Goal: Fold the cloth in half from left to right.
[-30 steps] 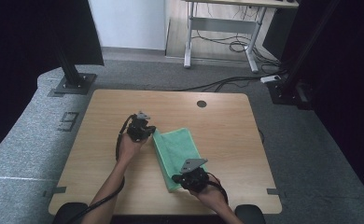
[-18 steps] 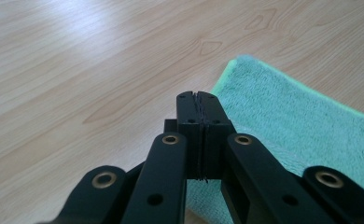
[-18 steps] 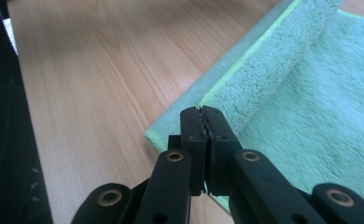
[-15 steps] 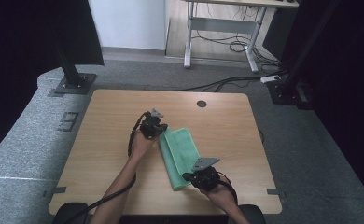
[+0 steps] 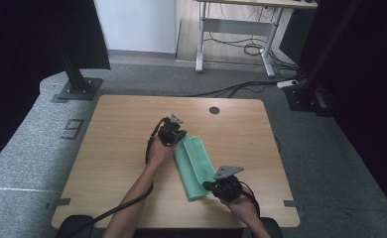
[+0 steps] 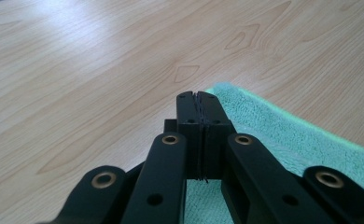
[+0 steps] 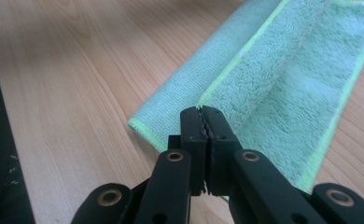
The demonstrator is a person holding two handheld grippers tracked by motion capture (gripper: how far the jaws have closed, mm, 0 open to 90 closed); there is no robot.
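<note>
I have a green cloth (image 5: pixel 194 166) lying on the wooden table (image 5: pixel 117 144), folded into a long narrow strip that runs from near the table's middle toward my near right.

My left gripper (image 5: pixel 174 133) sits at the far end of the strip, just at its left edge. In the left gripper view (image 6: pixel 199 100) its jaws are pressed flat together, and I cannot see any fabric pinched in the seam; the cloth's (image 6: pixel 283 135) far corner lies just to the right of the tips and runs under the right arm of the tool.

My right gripper (image 5: pixel 221 186) is at the near end of the strip, on its right side. In the right gripper view (image 7: pixel 202 114) the jaws are also closed tight against each other. Their tips sit over the cloth (image 7: pixel 283 79), right where a fluffy top layer with a bright yellow-green hem laps over the smoother layer beneath. Whether a thin edge is caught between them I cannot tell. The near corner of the strip lies on bare wood to the left of the tips.
</note>
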